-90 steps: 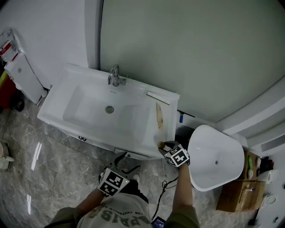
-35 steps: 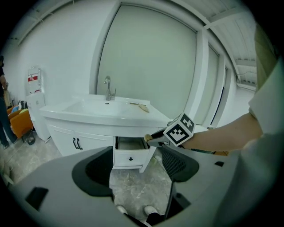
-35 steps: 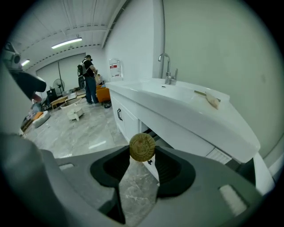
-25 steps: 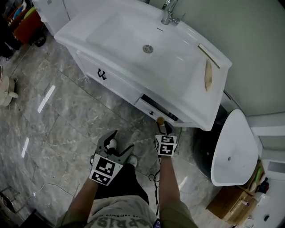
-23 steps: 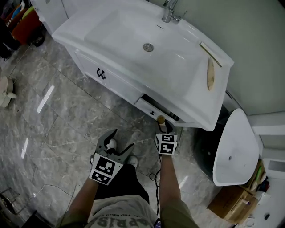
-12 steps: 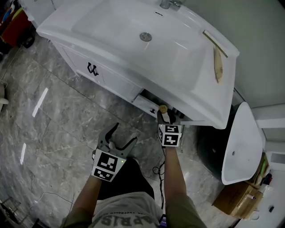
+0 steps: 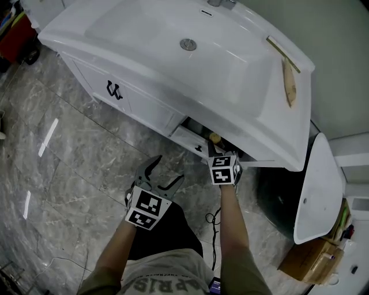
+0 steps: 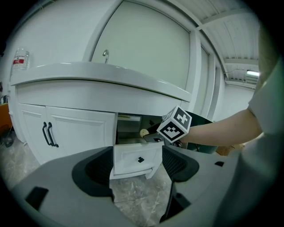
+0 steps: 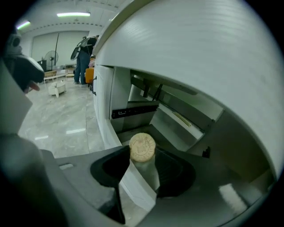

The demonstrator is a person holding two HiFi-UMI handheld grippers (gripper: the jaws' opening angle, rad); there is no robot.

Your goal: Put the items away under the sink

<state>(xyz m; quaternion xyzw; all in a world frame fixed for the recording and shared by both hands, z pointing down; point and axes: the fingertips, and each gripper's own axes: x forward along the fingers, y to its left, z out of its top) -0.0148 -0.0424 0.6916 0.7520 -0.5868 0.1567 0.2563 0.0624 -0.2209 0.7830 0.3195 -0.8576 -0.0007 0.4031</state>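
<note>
right tool [image 7: 215,148] reaches forward and down, pinching a cork-topped bottle [image 9: 142,148] at the open drawer [image 7: 185,137] – left tool [image 7: 166,171] hangs low, jaws spread, empty.

Head view's top edge cuts off the faucet [image 7: 222,3]. The drawer [image 7: 189,138] interior is mostly hidden under sink [image 7: 144,29] overhang. Jaws of right gripper [image 9: 142,160] mask much of corked bottle [image 9: 142,147]; cork stamp unreadable. Background person [image 9: 83,57] too small.
</note>
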